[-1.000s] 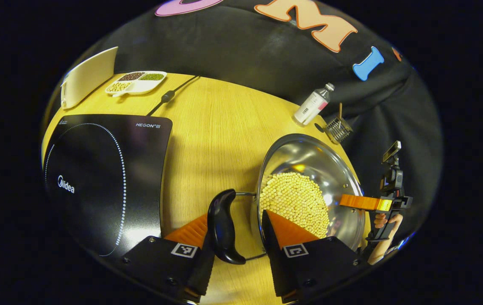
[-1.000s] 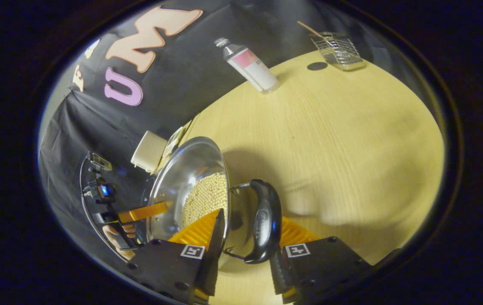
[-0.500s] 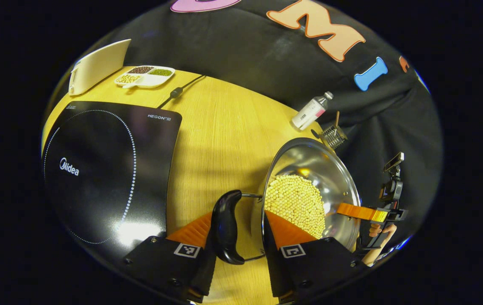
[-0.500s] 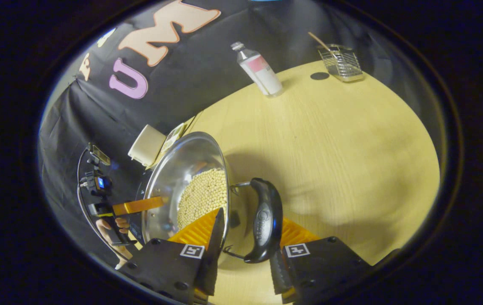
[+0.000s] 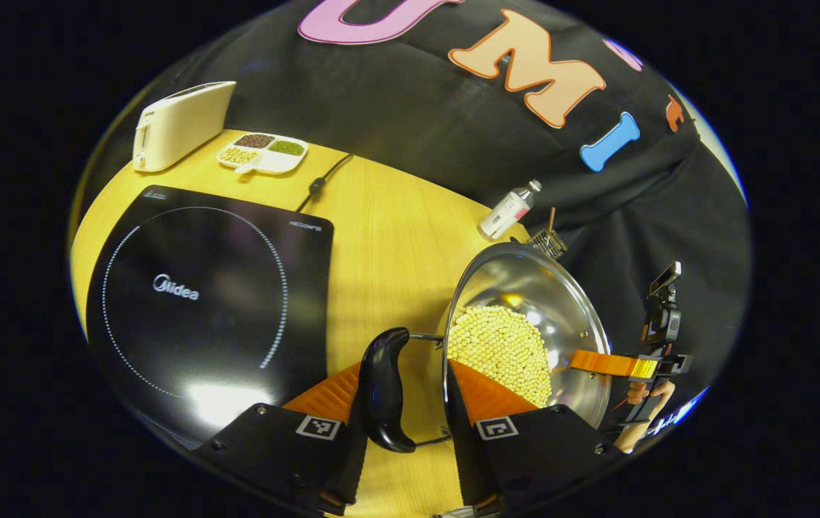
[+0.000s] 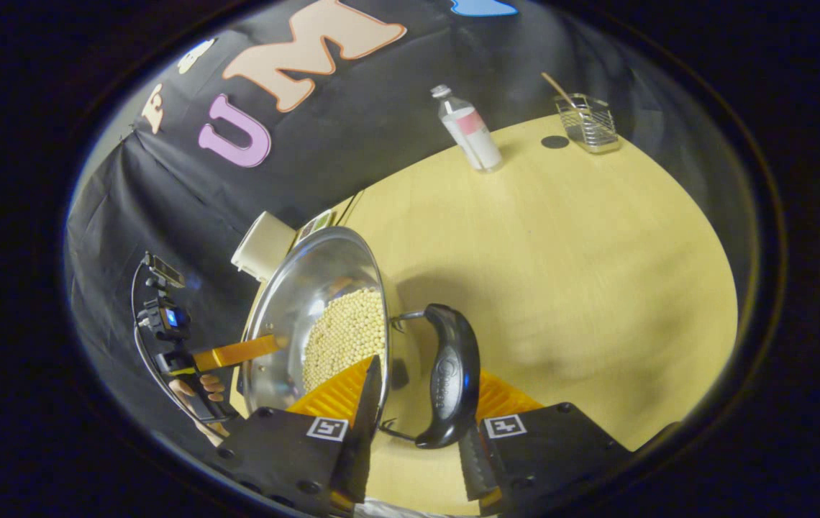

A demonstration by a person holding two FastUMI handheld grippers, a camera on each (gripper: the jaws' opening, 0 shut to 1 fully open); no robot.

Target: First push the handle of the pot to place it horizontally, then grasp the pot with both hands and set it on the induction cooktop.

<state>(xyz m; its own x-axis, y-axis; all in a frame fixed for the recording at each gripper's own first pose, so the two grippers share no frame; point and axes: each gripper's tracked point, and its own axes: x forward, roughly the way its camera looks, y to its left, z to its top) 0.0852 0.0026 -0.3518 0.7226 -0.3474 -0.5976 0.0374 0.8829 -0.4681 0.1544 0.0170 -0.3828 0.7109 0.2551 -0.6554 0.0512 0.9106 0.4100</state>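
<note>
Both handles lie level. The left tongs straddle one pot handle and rim, the right tongs the other; whether either pinches cannot be told. The pot hangs beside the cooktop, above the surface; setting it down remains.

A light wooden table carries everything. The black induction cooktop lies flat on it, its cord trailing off behind it. Behind the cooktop stand a cream toaster and, just beside that, a white divided dish of beans. Well to the cooktop's right, near the far edge, stand a small bottle and a wire basket.
</note>
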